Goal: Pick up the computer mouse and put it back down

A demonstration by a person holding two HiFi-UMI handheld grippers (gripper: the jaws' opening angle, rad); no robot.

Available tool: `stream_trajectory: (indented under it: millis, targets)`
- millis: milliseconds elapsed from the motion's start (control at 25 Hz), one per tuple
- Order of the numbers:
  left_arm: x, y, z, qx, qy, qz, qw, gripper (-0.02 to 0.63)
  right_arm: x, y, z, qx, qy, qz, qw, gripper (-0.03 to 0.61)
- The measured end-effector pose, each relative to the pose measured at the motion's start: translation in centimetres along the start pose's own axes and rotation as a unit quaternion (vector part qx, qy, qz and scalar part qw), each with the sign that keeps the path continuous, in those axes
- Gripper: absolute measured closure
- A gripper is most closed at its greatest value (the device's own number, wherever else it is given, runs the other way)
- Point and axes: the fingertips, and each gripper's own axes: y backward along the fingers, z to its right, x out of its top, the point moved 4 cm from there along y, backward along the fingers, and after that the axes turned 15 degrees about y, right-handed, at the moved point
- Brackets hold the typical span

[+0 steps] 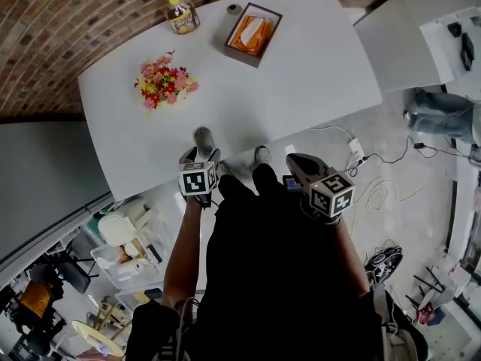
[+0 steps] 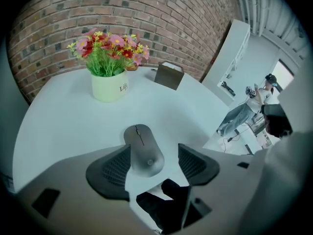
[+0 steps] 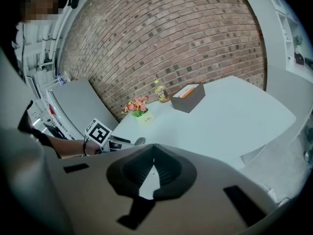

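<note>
The grey computer mouse (image 1: 203, 141) lies flat on the white table (image 1: 301, 89), close to its near edge. My left gripper (image 1: 201, 156) points down over it, and the mouse (image 2: 143, 148) sits between the spread jaws. The left pad (image 2: 112, 170) lies right against its side, while the right pad (image 2: 195, 163) stands off with a gap, so the left gripper (image 2: 154, 153) is open. My right gripper (image 1: 301, 164) hovers off the table's edge to the right. The right gripper (image 3: 154, 147) is shut with nothing in it, and its view catches the mouse (image 3: 140, 141) too.
A pot of flowers (image 1: 165, 83) stands at the table's left. A yellow bottle (image 1: 182, 13) and a brown tissue box (image 1: 253, 34) are at the far edge. Cables (image 1: 376, 164) run over the floor at right, with bins and clutter (image 1: 120, 254) at lower left.
</note>
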Motion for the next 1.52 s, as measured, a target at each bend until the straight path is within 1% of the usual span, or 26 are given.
stream_trajectory:
  millis: [160,280,360,480,640,1120,1320,1440,1520]
  targets:
    - [-0.3,-1.3,-0.5,0.027,0.002,-0.011,0.9996,0.304,-0.3,0.4,0.3,-0.005,-0.005,-0.004,1.0,0.561]
    - [0.0,-1.7,-0.8,0.044,0.005,-0.001,0.999,0.296,-0.4,0.7,0.4,-0.004,-0.019,-0.003,1.0,0.561]
    - [0.3,-1.9,-1.0,0.052,0.012,0.003,0.9986,0.29,-0.4,1.1,0.7,-0.009,-0.019,-0.004,1.0,0.561]
    - [0.4,-2.4,-1.2,0.053,0.026,0.001,0.9983,0.284,0.1,1.4,1.2,-0.022,-0.014,-0.004,1.0,0.561]
    - [0.6,-3.1,-1.3,0.063,0.023,-0.01,0.9977,0.275,-0.9,1.6,1.7,-0.023,-0.016,-0.008,1.0,0.561]
    - [1.4,-4.7,-1.6,0.092,0.024,-0.025,0.9951,0.27,-1.2,1.8,2.8,-0.021,-0.017,-0.018,0.999,0.561]
    - [1.8,-5.5,-2.0,0.106,0.017,-0.015,0.9941,0.27,-1.1,1.8,3.1,-0.017,-0.017,-0.022,0.999,0.561]
    - [1.4,-5.9,-2.4,0.108,0.022,-0.02,0.9937,0.27,-1.0,1.7,3.2,-0.016,-0.013,-0.021,1.0,0.561]
    - [1.7,-5.7,-2.3,0.11,0.015,-0.017,0.9937,0.27,-0.9,1.6,3.2,-0.016,-0.012,-0.02,1.0,0.561]
